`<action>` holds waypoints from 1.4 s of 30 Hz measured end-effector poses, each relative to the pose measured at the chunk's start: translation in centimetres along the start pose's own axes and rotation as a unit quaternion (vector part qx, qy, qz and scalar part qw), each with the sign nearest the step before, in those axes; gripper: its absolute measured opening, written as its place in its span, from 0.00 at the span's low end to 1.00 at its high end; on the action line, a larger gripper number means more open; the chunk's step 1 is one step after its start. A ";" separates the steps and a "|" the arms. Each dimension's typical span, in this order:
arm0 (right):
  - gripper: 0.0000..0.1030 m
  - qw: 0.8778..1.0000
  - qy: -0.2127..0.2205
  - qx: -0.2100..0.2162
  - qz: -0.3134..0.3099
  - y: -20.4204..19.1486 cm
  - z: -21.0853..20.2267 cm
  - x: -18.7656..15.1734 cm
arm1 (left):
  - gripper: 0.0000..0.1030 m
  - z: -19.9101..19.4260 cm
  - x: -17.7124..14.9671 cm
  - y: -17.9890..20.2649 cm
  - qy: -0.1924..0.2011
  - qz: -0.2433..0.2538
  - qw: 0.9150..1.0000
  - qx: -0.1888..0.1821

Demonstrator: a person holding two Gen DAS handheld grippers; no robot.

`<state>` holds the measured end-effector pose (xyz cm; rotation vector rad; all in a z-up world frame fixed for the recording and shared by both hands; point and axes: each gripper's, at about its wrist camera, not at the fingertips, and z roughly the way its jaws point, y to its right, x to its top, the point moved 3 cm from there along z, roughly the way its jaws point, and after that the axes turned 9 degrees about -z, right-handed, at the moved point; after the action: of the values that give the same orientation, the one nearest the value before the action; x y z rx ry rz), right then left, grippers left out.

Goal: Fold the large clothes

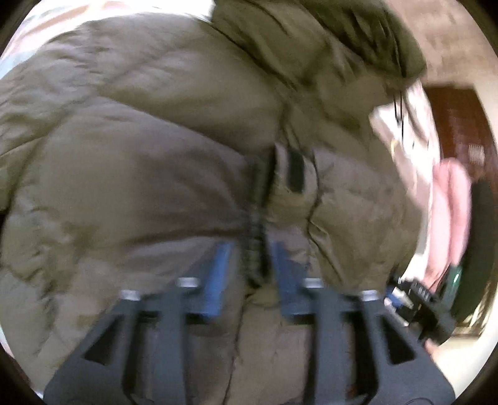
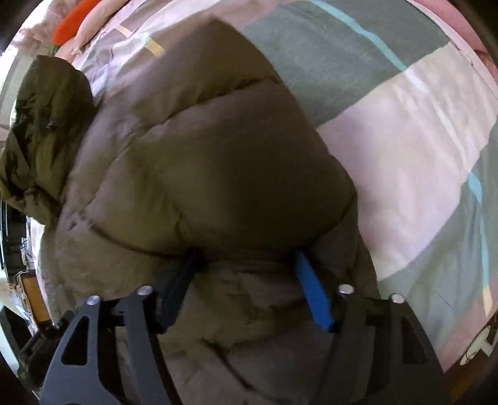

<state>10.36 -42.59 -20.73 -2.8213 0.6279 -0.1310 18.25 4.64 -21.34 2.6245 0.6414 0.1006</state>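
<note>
An olive-brown puffer jacket fills the left wrist view; its darker hood is at the top. It also shows in the right wrist view, lying on a bed, hood at the left. My left gripper has its blue pads closed narrowly on the jacket's dark zipper edge. My right gripper is open wide, its fingertips pushed under a puffy fold of the jacket. The frames are blurred.
A patchwork bed cover in pink, white and grey-green lies under the jacket. An orange carrot-shaped toy lies at the far left of the bed. The other gripper's black body and a dark wooden door show at the right of the left wrist view.
</note>
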 end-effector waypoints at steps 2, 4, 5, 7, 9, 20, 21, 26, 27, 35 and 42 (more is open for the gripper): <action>0.82 1.000 0.009 0.021 0.002 -0.2 -1.3 -0.1 | 0.83 -3.6 1.5 -3.0 0.039 -0.046 0.998 -0.031; 0.82 0.999 0.012 0.042 0.000 -0.7 -2.4 -0.7 | 0.83 -6.9 2.9 -6.3 0.078 -0.085 0.992 -0.052; 0.82 0.999 0.006 0.050 -0.003 -0.9 -2.6 -1.1 | 0.86 -9.3 3.9 -9.7 0.110 -0.127 0.984 -0.064; 0.82 0.998 -0.004 0.060 -0.003 -1.2 -2.9 -1.8 | 0.90 -11.8 4.4 -14.7 0.140 -0.194 0.968 -0.073; 0.82 0.997 -0.021 0.071 0.000 -1.7 -2.5 -3.0 | 0.92 -13.7 4.3 -21.5 0.148 -0.288 0.943 -0.075; 0.82 0.991 -0.070 0.106 0.039 -2.4 -0.7 -5.6 | 0.92 -16.4 1.9 -42.5 0.203 -0.504 0.839 -0.025; 0.82 0.991 -0.069 0.106 0.036 -2.6 -0.8 -5.6 | 0.90 -15.8 1.9 -42.9 0.201 -0.504 0.839 -0.034; 0.82 0.992 -0.070 0.105 0.030 -2.8 -0.8 -5.6 | 0.12 -16.2 2.5 -42.3 0.226 -0.465 0.856 -0.028; 0.82 0.991 -0.071 0.105 0.032 -2.7 -0.7 -5.6 | 0.10 -17.2 2.6 -41.5 0.242 -0.457 0.855 -0.049; 0.82 0.991 -0.070 0.104 0.046 -2.2 -0.6 -5.4 | 0.09 -23.4 3.7 -23.1 0.344 -0.169 0.922 -0.047; 0.82 0.991 -0.075 0.111 0.032 -3.7 -0.2 -5.5 | 0.29 -12.4 -4.8 -1.3 0.091 0.223 0.966 -0.097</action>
<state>6.84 -37.02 -19.75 -2.5661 0.6282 0.0225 11.26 8.41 -10.57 2.5366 0.0781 0.5161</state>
